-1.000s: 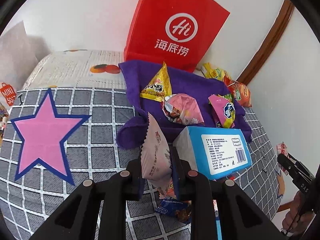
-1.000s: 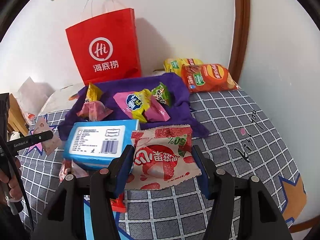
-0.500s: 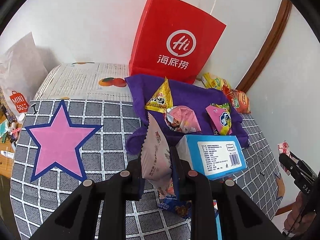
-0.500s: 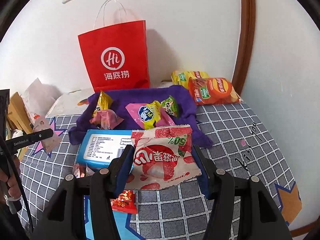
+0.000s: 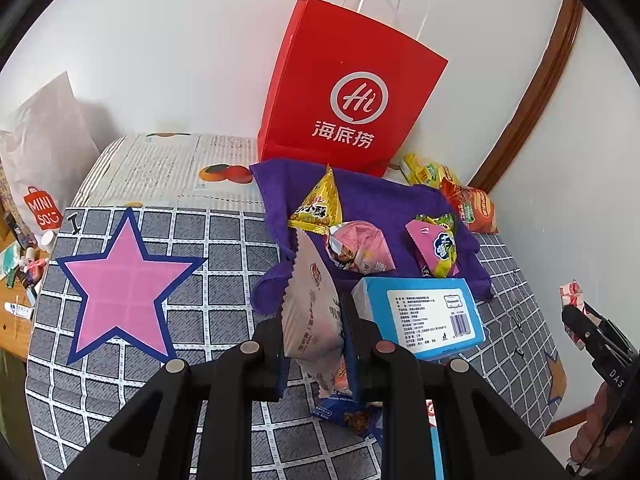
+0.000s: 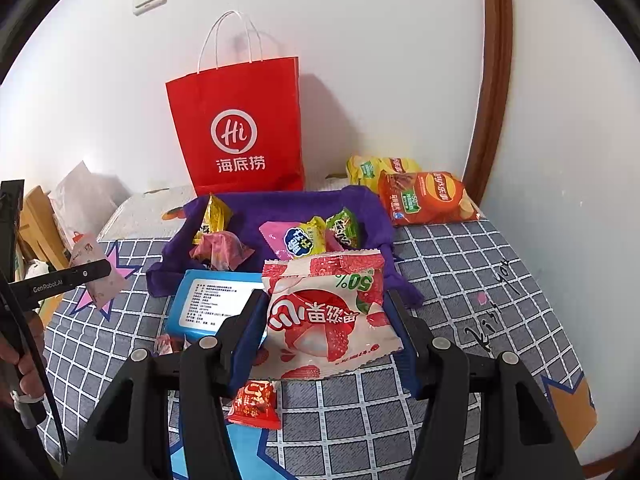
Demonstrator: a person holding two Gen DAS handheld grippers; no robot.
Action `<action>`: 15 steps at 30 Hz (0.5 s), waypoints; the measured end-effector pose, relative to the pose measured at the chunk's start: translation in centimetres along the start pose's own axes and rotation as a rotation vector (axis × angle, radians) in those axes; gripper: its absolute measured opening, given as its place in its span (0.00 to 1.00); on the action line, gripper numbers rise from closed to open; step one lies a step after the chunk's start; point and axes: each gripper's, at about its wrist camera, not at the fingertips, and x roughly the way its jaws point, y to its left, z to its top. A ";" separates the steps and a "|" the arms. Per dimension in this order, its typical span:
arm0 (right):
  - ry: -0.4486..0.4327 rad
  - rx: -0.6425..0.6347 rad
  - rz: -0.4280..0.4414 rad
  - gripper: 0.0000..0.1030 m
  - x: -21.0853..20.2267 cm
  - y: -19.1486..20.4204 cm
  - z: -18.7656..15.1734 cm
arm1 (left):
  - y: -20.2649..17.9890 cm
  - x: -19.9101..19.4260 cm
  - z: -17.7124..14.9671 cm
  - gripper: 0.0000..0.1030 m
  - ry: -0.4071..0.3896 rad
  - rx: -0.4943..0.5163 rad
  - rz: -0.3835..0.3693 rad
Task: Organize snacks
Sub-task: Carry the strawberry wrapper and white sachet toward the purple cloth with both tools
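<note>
My left gripper is shut on a pale pink snack packet, held edge-on above the bed. My right gripper is shut on a red-and-white strawberry snack packet, held flat. A purple cloth lies beyond, also in the right wrist view, with a yellow triangular packet, a pink wrapped snack and a pink-yellow packet on it. A blue box lies at its near edge. A red paper bag stands against the wall.
Orange chip bag and yellow bags lie by the wall corner. A small red packet and a blue packet lie on the checked bedspread. A white Miniso bag stands left.
Both grippers have pulled back and up with their packets; the cloth, box and red bag look farther away and more of the bed shows.
</note>
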 end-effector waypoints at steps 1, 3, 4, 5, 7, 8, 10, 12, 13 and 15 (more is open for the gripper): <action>-0.001 0.002 -0.001 0.56 0.0 0.0 0.1 | -0.1 0.0 0.1 0.20 -0.001 0.001 0.000; -0.003 0.007 0.001 0.56 0.0 -0.1 0.2 | -0.2 -0.1 0.2 0.20 -0.005 0.002 0.001; -0.004 0.011 0.004 0.56 0.0 -0.2 0.4 | -0.3 -0.1 0.3 0.20 -0.006 0.002 0.001; -0.005 0.012 0.004 0.56 0.0 -0.2 0.4 | -0.3 -0.2 0.4 0.20 -0.008 0.003 0.001; -0.010 0.007 0.002 0.56 0.1 -0.2 0.7 | -0.4 -0.2 0.6 0.20 -0.012 0.002 0.004; -0.013 0.003 0.000 0.56 0.1 -0.2 0.8 | -0.4 -0.2 0.7 0.20 -0.012 0.002 0.004; -0.019 0.000 -0.001 0.56 0.1 -0.2 1.1 | -0.5 -0.1 0.9 0.20 -0.014 0.002 0.003; -0.023 -0.002 -0.002 0.56 0.2 -0.3 1.4 | -0.5 0.1 1.0 0.20 -0.012 0.000 0.003; -0.026 -0.001 -0.002 0.56 0.4 -0.3 1.6 | -0.6 0.3 1.1 0.20 -0.010 0.001 0.003; -0.027 0.000 0.001 0.56 0.6 -0.3 1.9 | -0.7 0.5 1.2 0.20 -0.008 0.005 0.005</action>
